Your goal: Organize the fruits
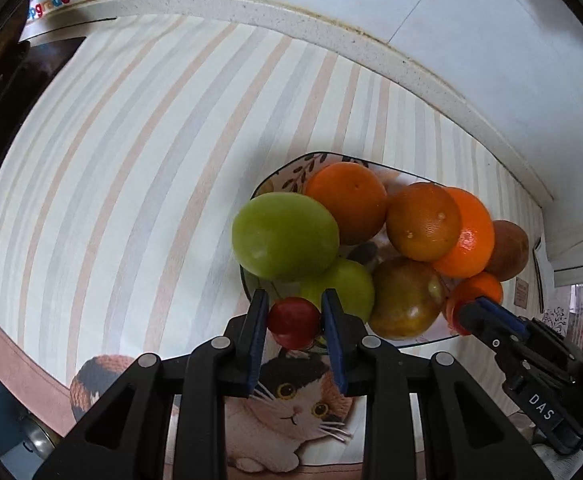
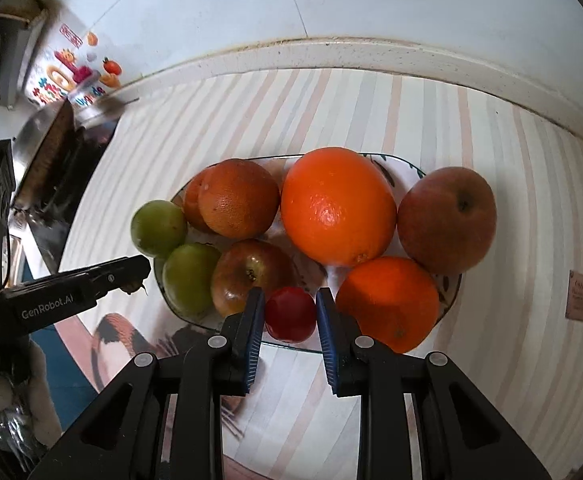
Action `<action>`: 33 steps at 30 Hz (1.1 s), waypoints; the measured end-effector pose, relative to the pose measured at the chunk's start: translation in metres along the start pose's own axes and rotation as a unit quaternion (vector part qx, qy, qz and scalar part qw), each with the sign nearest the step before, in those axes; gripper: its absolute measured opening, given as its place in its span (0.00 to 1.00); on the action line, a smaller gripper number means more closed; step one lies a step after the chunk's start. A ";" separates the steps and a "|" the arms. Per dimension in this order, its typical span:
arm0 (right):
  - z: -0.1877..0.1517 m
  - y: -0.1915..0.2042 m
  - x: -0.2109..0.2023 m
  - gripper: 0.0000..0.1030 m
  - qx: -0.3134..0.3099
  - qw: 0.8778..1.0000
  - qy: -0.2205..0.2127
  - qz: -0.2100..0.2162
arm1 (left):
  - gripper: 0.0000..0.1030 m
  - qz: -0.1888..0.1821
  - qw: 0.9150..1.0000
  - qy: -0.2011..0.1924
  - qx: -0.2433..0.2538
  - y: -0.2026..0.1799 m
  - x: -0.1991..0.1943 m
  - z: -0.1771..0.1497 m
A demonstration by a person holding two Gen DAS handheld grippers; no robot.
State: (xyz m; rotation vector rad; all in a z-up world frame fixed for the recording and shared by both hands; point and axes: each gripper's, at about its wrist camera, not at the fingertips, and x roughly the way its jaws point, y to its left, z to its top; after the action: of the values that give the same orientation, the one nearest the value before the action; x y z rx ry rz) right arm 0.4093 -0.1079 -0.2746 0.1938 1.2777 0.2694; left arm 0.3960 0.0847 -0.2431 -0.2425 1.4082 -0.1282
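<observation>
Two grips: each of your grippers has closed on one small red fruit, and both hang over the plate's near edge.
Left gripper (image 1: 294, 322): jaws drawn in tight on a small red fruit (image 1: 293, 322), pads pressing both its sides; it sits just above the near rim, beside the lower green fruit (image 1: 351, 286).
Right gripper (image 2: 290, 316): same story, clamped on the second red fruit (image 2: 290, 314), poised between the reddish apple (image 2: 251, 274) and the near orange (image 2: 389, 302).
Plate (image 2: 453, 288): patterned, crowded. The big orange (image 2: 337, 206) fills the middle, the brown-red apple (image 2: 447, 218) bulges over the right side, and two green fruits hug the left.
Free space: very little. The likeliest pocket, to my eye, is the bare patch just ahead of your right jaws.
Step in hand: I'd judge you're bringing these two in to set them among the rest.
How to do it well: lower each one into a hollow between bigger fruit, so its neighbours cradle it, and let it touch down before you ease the jaws apart.
Watch out: round, smooth, tiny; released on the rim, it could roll off onto the striped cloth (image 1: 131, 160).
Spacing: your grippers are near each other, so place one at a time.
Cat mat (image 1: 291, 408): right under your left hand, off the plate.
</observation>
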 end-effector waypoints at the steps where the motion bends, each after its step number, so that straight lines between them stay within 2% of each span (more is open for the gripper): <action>1: 0.002 0.000 0.000 0.28 -0.001 1.000 0.001 -0.002 | 0.24 -0.001 1.000 0.003 0.000 0.001 0.003 0.001; 3: 0.004 0.000 0.003 0.30 0.004 1.000 0.006 -0.005 | 0.24 -0.004 1.000 0.012 0.002 0.000 0.006 0.001; 7: 0.004 -0.005 0.002 0.40 0.021 1.000 0.002 0.002 | 0.29 -0.006 1.000 0.004 0.003 0.000 0.008 0.004; 10: 0.005 -0.005 -0.002 0.43 0.024 1.000 -0.007 0.002 | 0.35 -0.010 1.000 0.004 -0.003 0.002 0.009 0.005; 12: 0.005 -0.004 -0.006 0.45 0.025 1.000 -0.011 0.003 | 0.54 -0.008 1.000 0.000 -0.003 0.002 0.006 0.005; 13: 0.005 -0.004 -0.008 0.49 0.025 1.000 -0.013 0.004 | 0.59 -0.011 1.000 -0.003 -0.001 0.001 0.004 0.005; 14: 0.006 -0.004 -0.011 0.52 0.028 0.999 -0.017 0.004 | 0.69 -0.009 1.000 -0.007 -0.002 0.001 0.000 0.004; 17: 0.006 -0.003 -0.019 0.65 0.027 0.999 -0.023 0.001 | 0.76 -0.002 1.000 -0.020 0.002 0.000 -0.011 0.003; 18: 0.006 -0.002 -0.022 0.75 0.027 0.999 -0.026 -0.001 | 0.82 0.005 1.000 -0.024 0.003 -0.001 -0.013 0.003; 19: 0.005 -0.001 -0.026 0.82 0.025 0.999 -0.029 -0.003 | 0.83 0.011 1.000 -0.029 0.005 -0.001 -0.018 0.002; 22: -0.001 0.004 -0.039 0.91 0.016 0.999 -0.035 -0.025 | 0.84 0.030 0.999 -0.042 0.012 -0.005 -0.031 -0.006; 24: -0.009 0.007 -0.047 0.91 0.011 0.999 -0.036 -0.032 | 0.89 0.047 0.997 -0.051 0.019 -0.007 -0.040 -0.015; 33: -0.057 0.006 -0.091 0.93 0.021 0.997 -0.052 -0.055 | 0.90 0.074 0.994 -0.072 0.045 -0.028 -0.075 -0.070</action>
State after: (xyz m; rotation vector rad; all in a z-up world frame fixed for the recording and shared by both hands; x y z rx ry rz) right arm 0.3302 -0.1297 -0.2057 0.1696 1.1876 0.1367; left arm 0.3163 0.0686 -0.1747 -0.0707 1.2697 -0.0506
